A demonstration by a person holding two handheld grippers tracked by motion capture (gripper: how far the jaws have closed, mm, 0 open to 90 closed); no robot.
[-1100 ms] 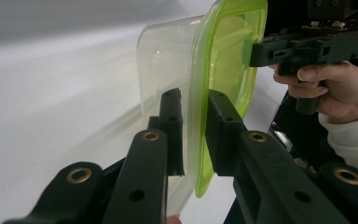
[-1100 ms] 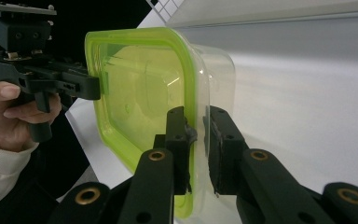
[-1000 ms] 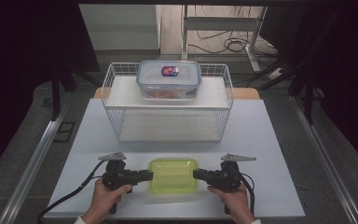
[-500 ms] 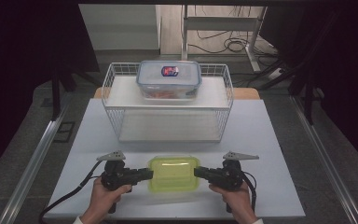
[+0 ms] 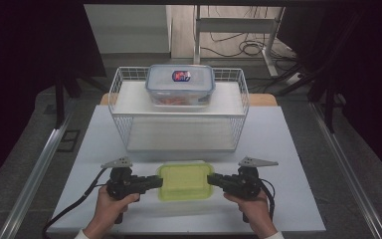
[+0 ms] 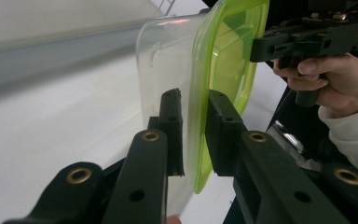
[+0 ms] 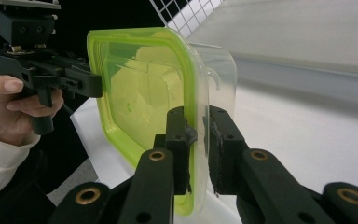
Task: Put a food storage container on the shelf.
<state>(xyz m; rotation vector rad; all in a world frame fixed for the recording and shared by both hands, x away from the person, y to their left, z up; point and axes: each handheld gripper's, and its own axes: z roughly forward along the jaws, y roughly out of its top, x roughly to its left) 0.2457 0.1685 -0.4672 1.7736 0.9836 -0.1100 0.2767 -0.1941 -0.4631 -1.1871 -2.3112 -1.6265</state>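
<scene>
Two tools clamped on green-lidded container (image 5: 185, 180), left tool (image 5: 155, 182), right tool (image 5: 213, 179), wire basket (image 5: 119, 107) behind, lidded box (image 5: 180, 83) atop.

Bright, even light on the table, dark surroundings, slightly soft focus throughout.

Glossy translucent green plastic lid (image 5: 185, 180), clear plastic tub (image 6: 165, 60), white wire basket (image 5: 179, 107), matt black tongs (image 6: 193, 135).

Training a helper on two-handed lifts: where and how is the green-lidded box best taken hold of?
Grip the green-lidded box by its lid rim at the two short ends, one claw from each side, as the left claw and right claw do: the rim juts out, thin enough to pinch.
</scene>
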